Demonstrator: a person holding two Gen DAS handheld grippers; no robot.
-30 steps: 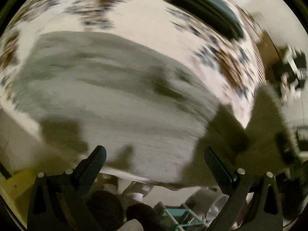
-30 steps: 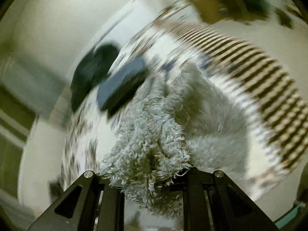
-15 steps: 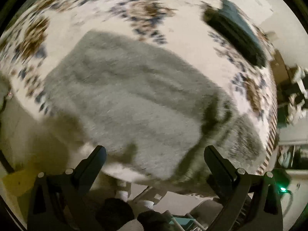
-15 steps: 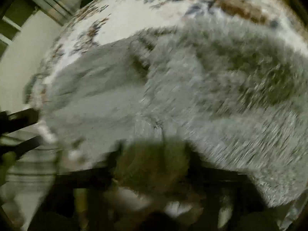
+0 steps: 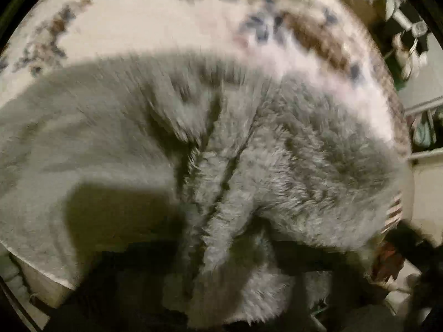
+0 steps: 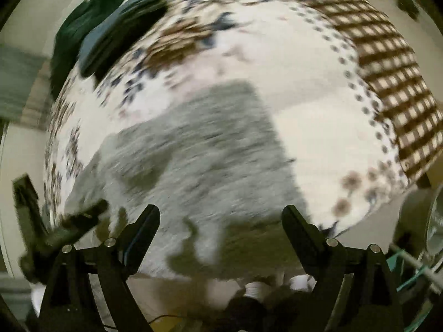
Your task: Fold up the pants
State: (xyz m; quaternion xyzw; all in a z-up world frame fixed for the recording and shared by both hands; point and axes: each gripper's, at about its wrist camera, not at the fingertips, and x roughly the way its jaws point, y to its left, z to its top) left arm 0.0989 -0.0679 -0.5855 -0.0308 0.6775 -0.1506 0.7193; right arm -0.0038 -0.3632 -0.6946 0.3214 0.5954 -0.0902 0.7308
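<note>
- On the bed point(image 6: 318, 127), over its cream cover printed with brown and navy flowers, lie the fluffy grey fleece pants point(image 6: 199, 160), spread flat as a broad folded block that reaches down to the bed's near edge.
- Toward the bed's far left corner sit a dark teal folded cloth point(image 6: 121, 27) and a darker green bundle point(image 6: 85, 19) just beside it, both well apart from the pants.
- Along the bed's right edge runs a brown-and-cream checked border point(image 6: 387, 63).
- Right tool point(image 6: 220, 238): its two black fingers stand wide apart above the near edge of the pants, with nothing between them.
- Left tool point(image 5: 229, 251): its view is blurred and its fingers are mostly hidden behind a bunch of shaggy grey fabric; a dark bar crosses on either side of that bunch, and the fleece seems pinched there, with folds radiating up from the spot.
- From the left wrist camera, the pants point(image 5: 304, 166) fill the middle, with the flowered cover point(image 5: 138, 22) beyond them.
</note>
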